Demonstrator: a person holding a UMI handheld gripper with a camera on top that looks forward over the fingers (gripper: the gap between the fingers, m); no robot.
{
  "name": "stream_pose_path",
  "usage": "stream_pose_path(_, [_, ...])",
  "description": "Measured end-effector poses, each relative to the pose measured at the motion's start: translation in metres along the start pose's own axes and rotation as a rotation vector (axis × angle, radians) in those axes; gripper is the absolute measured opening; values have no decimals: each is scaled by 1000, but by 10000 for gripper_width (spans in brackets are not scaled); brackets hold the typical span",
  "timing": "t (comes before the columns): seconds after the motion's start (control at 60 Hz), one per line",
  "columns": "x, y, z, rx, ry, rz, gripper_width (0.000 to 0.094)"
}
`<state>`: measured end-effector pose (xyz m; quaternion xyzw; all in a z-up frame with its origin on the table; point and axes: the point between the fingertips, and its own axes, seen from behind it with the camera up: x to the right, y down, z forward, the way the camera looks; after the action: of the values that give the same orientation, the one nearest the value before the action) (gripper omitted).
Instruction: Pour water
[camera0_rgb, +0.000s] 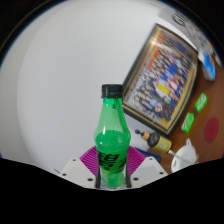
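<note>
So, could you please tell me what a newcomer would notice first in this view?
The green bottle with its black cap stands upright between the claw fingers, against a white wall. Beyond it to the right lies a colourful framed picture, tilted, with small objects scattered beside it.

Plain white wall — framed colourful picture leaning beside it — cluttered surface below.

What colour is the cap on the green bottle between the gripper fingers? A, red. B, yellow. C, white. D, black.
D: the green bottle, standing upright between the gripper fingers with their pink pads at either side of its base, is topped by a dark black cap that stands out against the pale wall behind it.
</note>
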<state>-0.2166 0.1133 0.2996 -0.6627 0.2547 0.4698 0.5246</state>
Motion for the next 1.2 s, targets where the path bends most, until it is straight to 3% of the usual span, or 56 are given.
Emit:
stream_pose_path(0.217, [30,-102,-31,107,134,-567,338])
stream_pose_path(0.333, [93,-130,-37,82,278,-840,336])
stream_pose_path(0.483, [177,-122,-44,-20,384,-1041,337])
stream_pose_path(0.683, [249,-91,-47,-122,419,-1076,335])
stream_pose_path(0.783, [272,-81,-47,-146,425,-1080,345])
stream_pose_path(0.883, [269,-82,-47,-114,397,-1087,342])
stream_pose_path(1.05, [272,-86,-52,-112,407,-1032,573])
stream_pose_path(1.117, [271,-83,-57,-137,417,-1018,842])
stream_pose_path(1.133, [269,-83,-58,-141,417,-1016,871])
stream_pose_path(1.2, [261,-84,-68,-145,424,-1013,831])
